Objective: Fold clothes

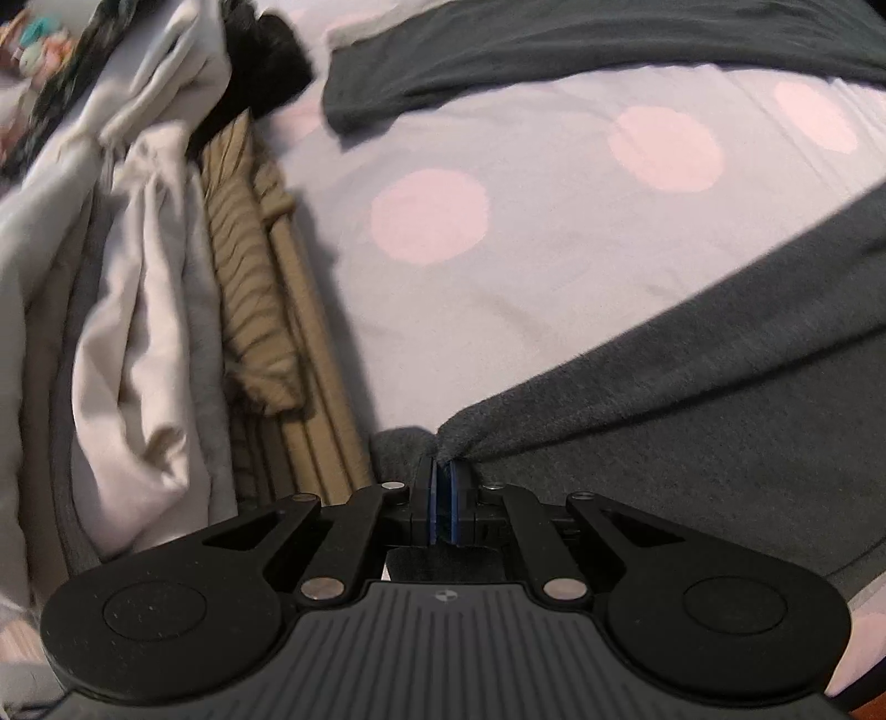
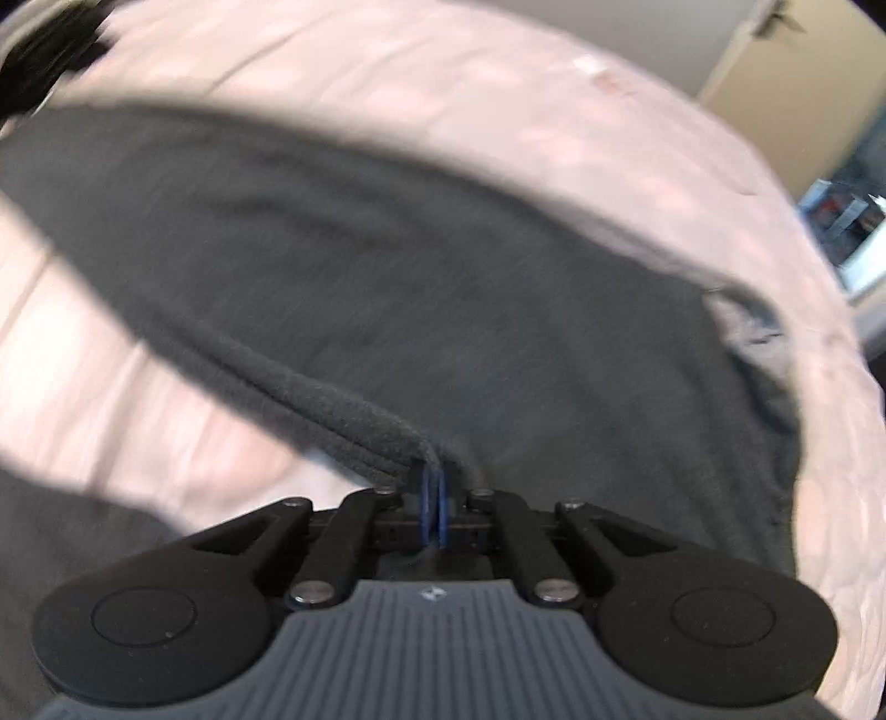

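Observation:
A dark grey fleece garment (image 1: 692, 376) lies spread on a pale bedsheet with pink dots (image 1: 526, 249). My left gripper (image 1: 443, 468) is shut on a bunched edge of it, low over the bed. Another part of the garment (image 1: 554, 50) stretches across the far side. In the right wrist view the same dark grey garment (image 2: 415, 266) covers the middle of the bed (image 2: 138, 387). My right gripper (image 2: 434, 476) is shut on a folded, layered edge of it. That view is blurred by motion.
A pile of folded and crumpled clothes (image 1: 149, 277) in white, grey and tan lies along the left of the bed. A black fuzzy item (image 1: 271, 61) sits at the far left. A beige wall and a doorway (image 2: 830, 183) show beyond the bed's right edge.

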`<action>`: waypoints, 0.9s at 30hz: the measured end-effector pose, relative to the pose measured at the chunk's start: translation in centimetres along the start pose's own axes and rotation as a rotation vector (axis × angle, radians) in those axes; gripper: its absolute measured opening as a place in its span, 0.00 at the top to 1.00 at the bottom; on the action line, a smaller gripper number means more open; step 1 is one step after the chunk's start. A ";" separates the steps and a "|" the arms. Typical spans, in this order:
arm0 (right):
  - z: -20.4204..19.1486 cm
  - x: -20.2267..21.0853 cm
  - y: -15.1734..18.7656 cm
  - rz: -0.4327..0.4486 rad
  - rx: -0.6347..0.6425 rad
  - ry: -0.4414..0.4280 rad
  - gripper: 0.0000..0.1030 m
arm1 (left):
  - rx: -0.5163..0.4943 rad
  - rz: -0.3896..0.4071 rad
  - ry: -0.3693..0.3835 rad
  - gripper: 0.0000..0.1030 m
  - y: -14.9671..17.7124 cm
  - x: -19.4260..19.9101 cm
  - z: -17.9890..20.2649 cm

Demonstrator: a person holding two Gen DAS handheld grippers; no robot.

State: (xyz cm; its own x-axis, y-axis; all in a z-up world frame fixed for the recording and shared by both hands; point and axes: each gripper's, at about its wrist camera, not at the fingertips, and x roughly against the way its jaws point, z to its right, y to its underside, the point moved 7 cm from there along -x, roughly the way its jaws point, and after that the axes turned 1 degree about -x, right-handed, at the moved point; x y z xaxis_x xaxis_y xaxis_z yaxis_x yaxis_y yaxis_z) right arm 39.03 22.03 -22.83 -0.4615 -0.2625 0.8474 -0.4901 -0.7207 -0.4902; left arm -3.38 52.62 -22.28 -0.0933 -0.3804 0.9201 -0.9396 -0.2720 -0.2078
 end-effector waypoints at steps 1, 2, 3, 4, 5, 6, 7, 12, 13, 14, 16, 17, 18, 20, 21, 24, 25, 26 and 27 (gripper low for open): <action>0.6 0.0 -0.3 0.013 -0.025 0.004 0.96 | 0.003 0.003 0.003 0.95 0.0 -0.2 0.0; 0.8 0.0 -0.5 0.010 -0.040 -0.014 0.96 | 0.003 0.008 0.004 0.95 -0.1 -0.3 0.1; 1.0 0.0 -0.6 0.006 -0.052 -0.040 0.96 | 0.000 0.014 0.004 0.95 -0.2 -0.3 0.2; 0.9 0.0 -0.6 -0.002 -0.057 -0.082 0.94 | -0.004 0.020 0.003 0.95 -0.2 -0.3 0.3; 0.8 0.2 -0.6 -0.004 -0.059 -0.117 0.94 | -0.008 0.026 0.003 0.95 -0.3 -0.4 0.4; 0.8 0.6 -0.7 0.005 -0.055 -0.135 0.91 | -0.011 0.030 0.003 0.95 -0.4 -0.4 0.5; 0.8 1.0 -0.8 0.014 -0.047 -0.149 0.86 | -0.014 0.030 0.003 0.95 -0.3 -0.3 0.4; 1.5 1.9 -0.5 -0.030 -0.126 -0.193 0.72 | -0.018 0.032 0.004 0.95 -0.2 -0.2 0.4; 1.4 2.0 -0.3 -0.045 -0.158 -0.211 0.69 | -0.015 0.032 0.002 0.95 -0.2 -0.2 0.4; 1.0 1.9 -0.1 -0.059 -0.176 -0.223 0.68 | -0.012 0.032 0.000 0.95 -0.3 -0.3 0.5; 0.1 1.5 0.6 -0.088 -0.188 -0.230 0.67 | -0.006 0.033 -0.005 0.95 -0.4 -0.2 0.5; -0.4 1.0 0.8 -0.100 -0.186 -0.220 0.66 | -0.003 0.035 -0.006 0.95 -0.5 -0.1 0.5; -0.7 0.4 1.1 -0.112 -0.184 -0.203 0.65 | -0.001 0.039 -0.008 0.95 -0.5 0.1 0.5; -1.3 -0.8 1.9 -0.143 -0.180 -0.189 0.67 | 0.001 0.047 -0.010 0.95 -0.5 0.6 0.4; -1.4 -1.2 2.1 -0.153 -0.177 -0.185 0.82 | 0.004 0.051 -0.008 0.95 -0.5 0.8 0.3; -0.9 -0.9 1.8 -0.076 -0.175 -0.150 0.96 | 0.022 0.060 0.001 0.95 -0.6 1.4 -0.1; -0.4 -0.3 1.3 -0.028 -0.185 -0.137 0.96 | 0.026 0.065 0.002 0.95 -0.6 1.6 -0.2; 0.1 0.5 0.8 0.019 -0.197 -0.121 0.96 | 0.030 0.071 0.003 0.95 -0.7 1.7 -0.4; 0.6 1.2 0.2 0.057 -0.219 -0.114 0.96 | 0.035 0.075 0.000 0.95 -0.8 1.8 -0.5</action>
State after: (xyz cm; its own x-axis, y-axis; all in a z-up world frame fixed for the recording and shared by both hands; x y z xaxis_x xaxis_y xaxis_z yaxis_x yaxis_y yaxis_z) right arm 38.85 21.17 -21.80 -0.4129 -0.3782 0.8286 -0.6199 -0.5499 -0.5599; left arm -2.93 52.63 -20.28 -0.1627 -0.4007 0.9016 -0.9179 -0.2738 -0.2874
